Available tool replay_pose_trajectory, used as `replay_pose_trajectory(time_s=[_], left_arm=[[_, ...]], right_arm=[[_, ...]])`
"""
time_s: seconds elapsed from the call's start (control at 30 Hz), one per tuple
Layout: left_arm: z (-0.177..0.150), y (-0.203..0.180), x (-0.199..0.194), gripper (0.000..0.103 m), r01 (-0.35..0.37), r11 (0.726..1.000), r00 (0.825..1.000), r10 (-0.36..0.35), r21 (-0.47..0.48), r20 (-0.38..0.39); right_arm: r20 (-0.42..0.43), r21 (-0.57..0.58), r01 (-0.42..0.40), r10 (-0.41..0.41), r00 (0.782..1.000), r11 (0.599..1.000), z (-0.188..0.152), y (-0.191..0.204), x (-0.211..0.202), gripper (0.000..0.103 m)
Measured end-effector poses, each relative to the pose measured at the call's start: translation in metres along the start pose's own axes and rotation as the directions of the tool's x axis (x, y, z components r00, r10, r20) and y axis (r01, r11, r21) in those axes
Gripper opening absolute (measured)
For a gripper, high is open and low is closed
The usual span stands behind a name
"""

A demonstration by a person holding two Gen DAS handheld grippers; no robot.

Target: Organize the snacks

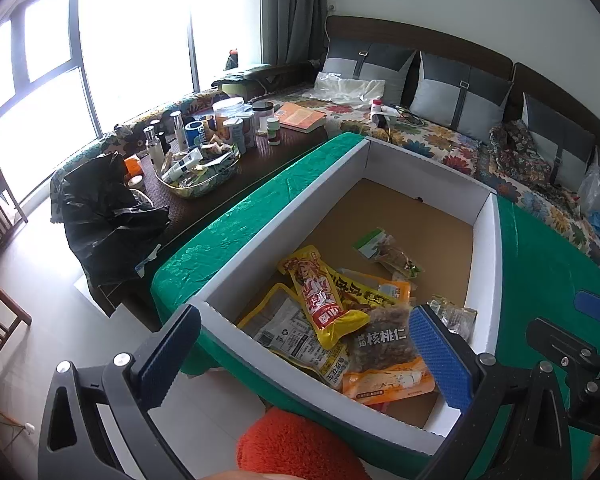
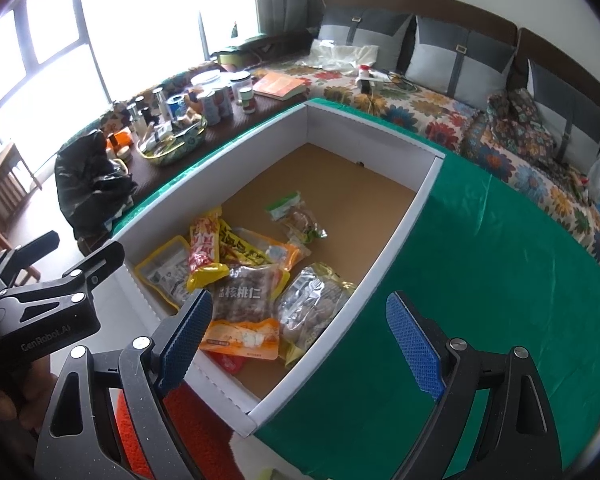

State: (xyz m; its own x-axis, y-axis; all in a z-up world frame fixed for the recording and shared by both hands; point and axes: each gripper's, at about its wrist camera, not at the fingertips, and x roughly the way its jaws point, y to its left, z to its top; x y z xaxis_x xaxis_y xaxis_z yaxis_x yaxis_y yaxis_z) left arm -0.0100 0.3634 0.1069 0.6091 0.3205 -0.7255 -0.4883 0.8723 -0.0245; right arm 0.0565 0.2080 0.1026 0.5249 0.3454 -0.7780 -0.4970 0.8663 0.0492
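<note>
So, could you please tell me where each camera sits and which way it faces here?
Left wrist: on the left tool, looking down into the white cardboard box of snack packets; its open blue-padded fingers and the right tool show.
Right wrist: on the right tool, facing the same box from its green-clothed side; open fingers, left tool and a hand show.
Shared: walnut packet, sofa.

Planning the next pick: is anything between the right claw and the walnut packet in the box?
Nothing visible. The right claw hangs open above the box's open top, and the walnut packet lies uncovered on the pile.
</note>
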Motion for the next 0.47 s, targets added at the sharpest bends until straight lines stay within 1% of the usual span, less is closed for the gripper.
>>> replay_pose_trajectory(time_s=[0.13, 0.3, 0.47], left_arm=[[-0.0004, 0.0006, 0.0016, 0.103, -0.004, 1.000, 1.000, 0.004, 0.000, -0.002], [-0.0005, 0.0051, 0.0032, 0.103, 0.036, 0.999, 0.999, -0.036, -0.035, -0.006], [-0.0002, 0.0055, 0.0036, 0.103, 0.050, 0.998, 0.999, -0.051, -0.033, -0.011]], right_arm=[[0.000, 0.001, 0.001, -0.001, 1.000, 1.000, 0.0001, 0.0003, 0.0004, 0.091], [-0.001, 0.001, 0.002, -0.002, 1.000, 1.000, -0.0002, 0.0002, 0.0002, 0.091], [-0.002, 0.002, 0.000, 0.000, 1.000, 1.000, -0.0001, -0.0009, -0.0001, 0.091]])
